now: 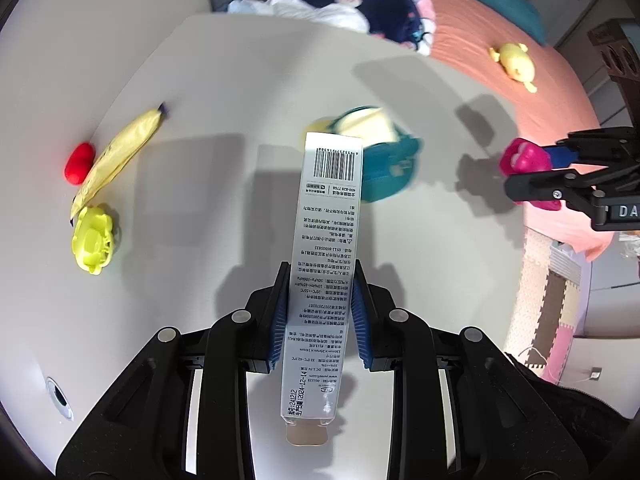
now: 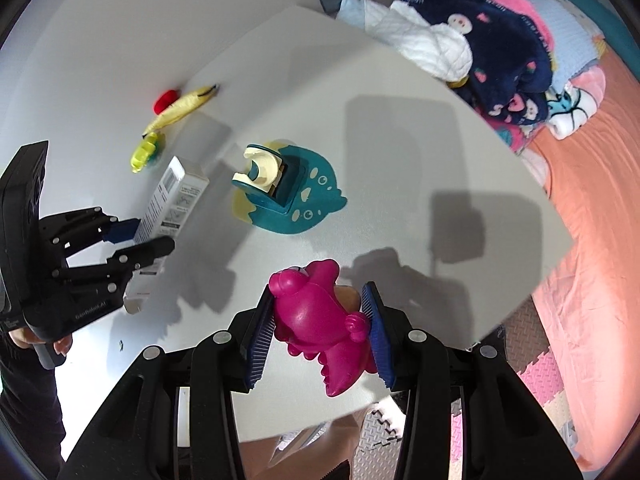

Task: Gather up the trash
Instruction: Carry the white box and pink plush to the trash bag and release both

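Counter (image 1: 240, 80): matt white, smooth. Printed box (image 1: 326, 264): glossy card, light glare. Magenta toy (image 2: 320, 320): smooth shiny plastic. Claw pads (image 2: 260, 344): blue, ribbed, rubbery; claw arms matt black plastic. Bed cover (image 2: 592, 240): salmon cloth, fine ribbed texture

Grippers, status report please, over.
Left gripper shut on white box. Right gripper shut on pink toy. Both lifted off the table. Nothing in the way.
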Demonstrator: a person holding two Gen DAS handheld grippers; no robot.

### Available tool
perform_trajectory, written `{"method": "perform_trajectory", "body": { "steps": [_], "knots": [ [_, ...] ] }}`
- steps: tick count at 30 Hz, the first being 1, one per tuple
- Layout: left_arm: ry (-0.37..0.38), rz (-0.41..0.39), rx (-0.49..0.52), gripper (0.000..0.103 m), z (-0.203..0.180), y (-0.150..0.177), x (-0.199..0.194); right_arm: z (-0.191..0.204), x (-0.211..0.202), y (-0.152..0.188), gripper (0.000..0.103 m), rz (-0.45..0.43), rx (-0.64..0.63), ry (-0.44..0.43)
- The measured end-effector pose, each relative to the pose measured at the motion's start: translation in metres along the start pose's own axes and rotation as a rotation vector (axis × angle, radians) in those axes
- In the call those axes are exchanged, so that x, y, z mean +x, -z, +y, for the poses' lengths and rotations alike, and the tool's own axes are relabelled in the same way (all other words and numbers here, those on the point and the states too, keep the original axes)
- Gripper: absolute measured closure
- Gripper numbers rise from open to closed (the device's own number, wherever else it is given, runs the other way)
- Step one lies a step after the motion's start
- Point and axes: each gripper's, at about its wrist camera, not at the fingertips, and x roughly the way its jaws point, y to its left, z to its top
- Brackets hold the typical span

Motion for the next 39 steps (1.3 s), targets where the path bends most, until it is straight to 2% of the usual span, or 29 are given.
{"method": "perform_trajectory", "body": {
  "steps": [4, 11, 16, 29, 39],
  "knots": [
    [0.012, -0.021, 0.036, 0.075, -0.024, 0.0, -0.009, -0.012, -0.021, 0.018, 0.058, -0.037, 0.007, -0.003],
    [0.076, -0.038, 0.121, 0.075, -0.094, -0.015, -0.004, -0.05, -0.049, 0.054, 0.058, -0.068, 0.052, 0.03],
    [0.109, -0.024, 0.204, 0.075, -0.16, -0.033, 0.011, -0.084, -0.069, 0.081, 0.058, -0.104, 0.114, 0.048],
    [0.202, 0.017, 0.414, 0.075, -0.28, -0.051, 0.031, -0.162, -0.11, 0.155, 0.058, -0.166, 0.305, 0.11],
    [0.239, 0.083, 0.509, 0.075, -0.335, -0.05, 0.061, -0.202, -0.12, 0.193, 0.058, -0.17, 0.403, 0.144]
  ]
}}
